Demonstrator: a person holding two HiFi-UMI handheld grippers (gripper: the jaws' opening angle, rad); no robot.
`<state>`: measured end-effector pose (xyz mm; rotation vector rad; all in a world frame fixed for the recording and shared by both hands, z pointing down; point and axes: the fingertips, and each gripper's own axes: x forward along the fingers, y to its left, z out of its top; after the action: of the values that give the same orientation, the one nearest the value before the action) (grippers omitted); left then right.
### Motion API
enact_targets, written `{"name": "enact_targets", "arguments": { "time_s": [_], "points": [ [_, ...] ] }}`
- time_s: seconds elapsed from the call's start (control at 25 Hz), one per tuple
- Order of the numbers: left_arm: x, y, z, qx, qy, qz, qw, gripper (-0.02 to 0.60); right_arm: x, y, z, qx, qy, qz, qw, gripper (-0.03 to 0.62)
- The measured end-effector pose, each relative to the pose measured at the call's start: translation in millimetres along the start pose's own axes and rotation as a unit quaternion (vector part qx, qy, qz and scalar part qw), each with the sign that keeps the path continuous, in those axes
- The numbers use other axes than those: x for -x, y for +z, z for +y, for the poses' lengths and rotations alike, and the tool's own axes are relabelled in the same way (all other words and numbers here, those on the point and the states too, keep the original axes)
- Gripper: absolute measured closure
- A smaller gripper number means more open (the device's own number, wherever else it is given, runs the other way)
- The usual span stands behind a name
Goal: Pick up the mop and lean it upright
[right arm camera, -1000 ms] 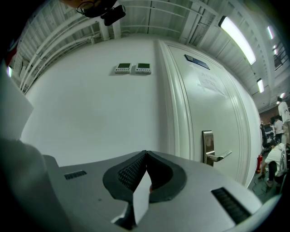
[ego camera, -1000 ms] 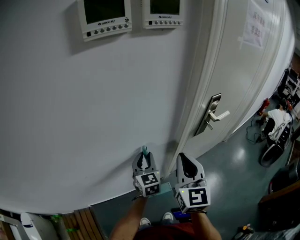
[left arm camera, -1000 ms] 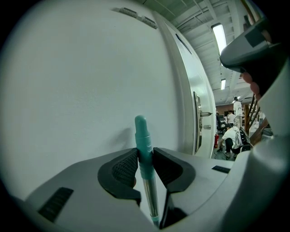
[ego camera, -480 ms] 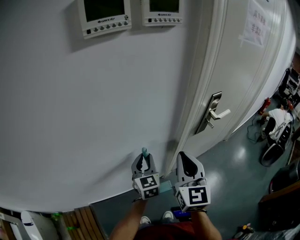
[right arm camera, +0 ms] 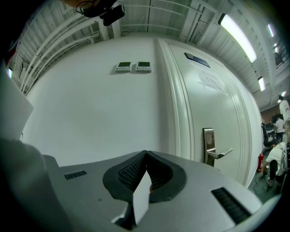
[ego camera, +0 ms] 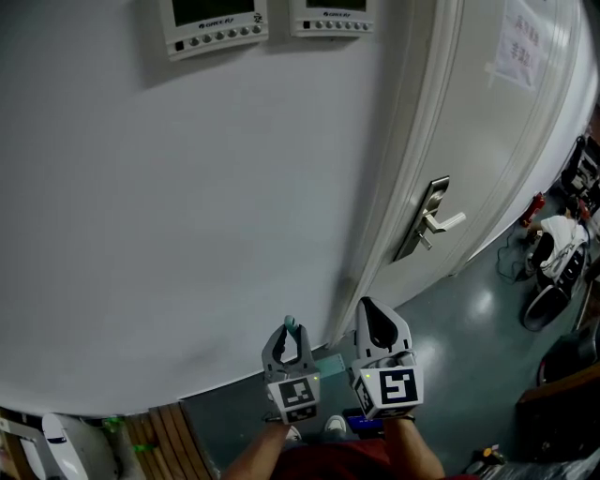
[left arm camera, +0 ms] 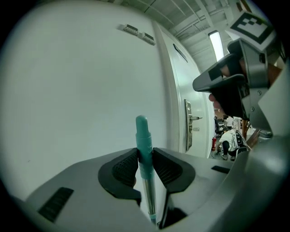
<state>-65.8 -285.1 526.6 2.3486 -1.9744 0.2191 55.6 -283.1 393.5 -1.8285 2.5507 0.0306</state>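
Observation:
The mop's handle (left arm camera: 146,159) has a teal end cap (ego camera: 290,323) and a silver shaft, and it stands upright between the black pads of my left gripper (left arm camera: 145,156). That gripper (ego camera: 289,330) is shut on it just below the cap, close to the white wall (ego camera: 187,206). The mop's head is hidden below. To its right, my right gripper (ego camera: 376,317) is held level. Its jaws (right arm camera: 145,156) are shut with nothing between them, and it faces the wall beside the door frame.
A white door (ego camera: 469,141) with a metal lever handle (ego camera: 433,221) stands right of the grippers. Two control panels (ego camera: 214,26) hang high on the wall. Wooden slats (ego camera: 164,441) lie at lower left. A person (ego camera: 561,234) crouches on the grey-green floor at far right.
My left gripper, still shut on the mop handle, has drawn back a little from the wall toward the person holding it. The right gripper has stayed put.

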Motion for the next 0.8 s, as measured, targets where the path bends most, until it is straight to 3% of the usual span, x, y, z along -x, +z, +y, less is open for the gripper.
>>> {"name": "enact_targets", "arguments": {
  "time_s": [0.8],
  "points": [
    [18.3, 1.8, -12.9, 0.001, -0.019, -0.004, 0.9998, 0.471, 6.0, -1.2, 0.1, -0.006, 0.0, -0.002, 1.0, 0.579]
  ]
}}
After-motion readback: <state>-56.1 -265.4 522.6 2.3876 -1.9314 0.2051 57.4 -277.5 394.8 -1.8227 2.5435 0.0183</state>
